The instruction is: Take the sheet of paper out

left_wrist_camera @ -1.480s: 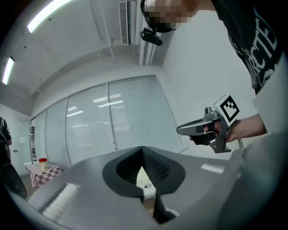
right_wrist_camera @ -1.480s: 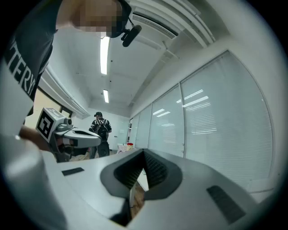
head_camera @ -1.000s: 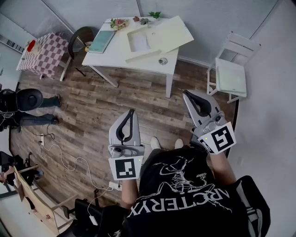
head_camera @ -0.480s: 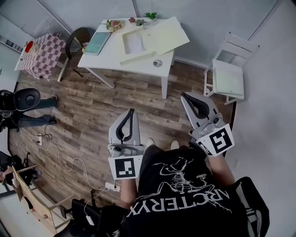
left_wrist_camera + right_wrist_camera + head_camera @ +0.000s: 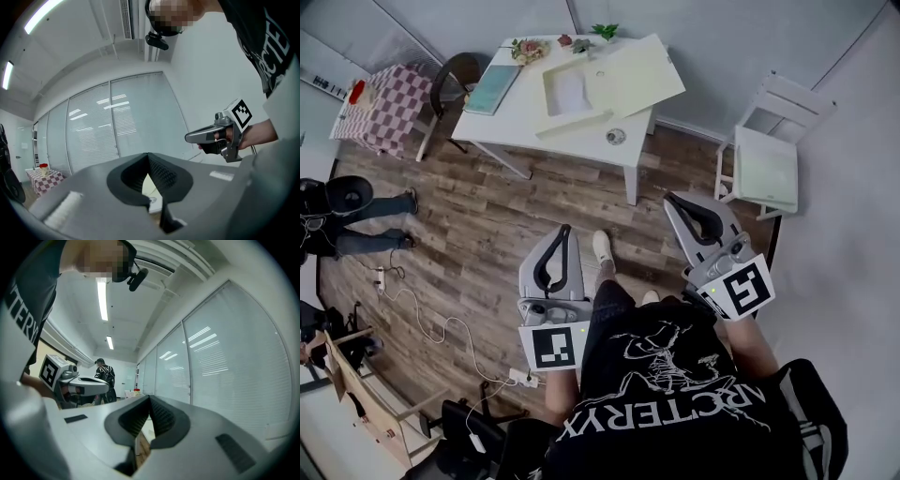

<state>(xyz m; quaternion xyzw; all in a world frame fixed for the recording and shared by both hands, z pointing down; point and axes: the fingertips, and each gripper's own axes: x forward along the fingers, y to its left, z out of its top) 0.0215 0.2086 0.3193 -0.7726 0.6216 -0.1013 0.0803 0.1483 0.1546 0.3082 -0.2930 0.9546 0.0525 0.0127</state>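
Observation:
A white sheet of paper [image 5: 567,91] lies in an open cream folder [image 5: 633,73] on the white table [image 5: 516,117] at the far side of the room. Both grippers are held level over the wooden floor, well short of the table. My left gripper [image 5: 565,229] is shut with nothing between its jaws; in the left gripper view its tips [image 5: 148,154] meet. My right gripper [image 5: 667,200] is shut and empty too, its tips [image 5: 149,397] touching. Each gripper shows in the other's view: the right gripper [image 5: 188,137] and the left gripper [image 5: 107,385].
On the table lie a teal book [image 5: 492,87], flowers [image 5: 528,49], a small plant [image 5: 603,31] and a small round object [image 5: 616,137]. A white chair [image 5: 766,167] stands at the right, a checkered table [image 5: 380,103] at the left. Cables [image 5: 422,309] trail on the floor. A second person [image 5: 104,373] stands far off.
The person has stepped toward the table, and a shoe now shows ahead between the grippers. Both grippers moved along with the body and stayed shut.

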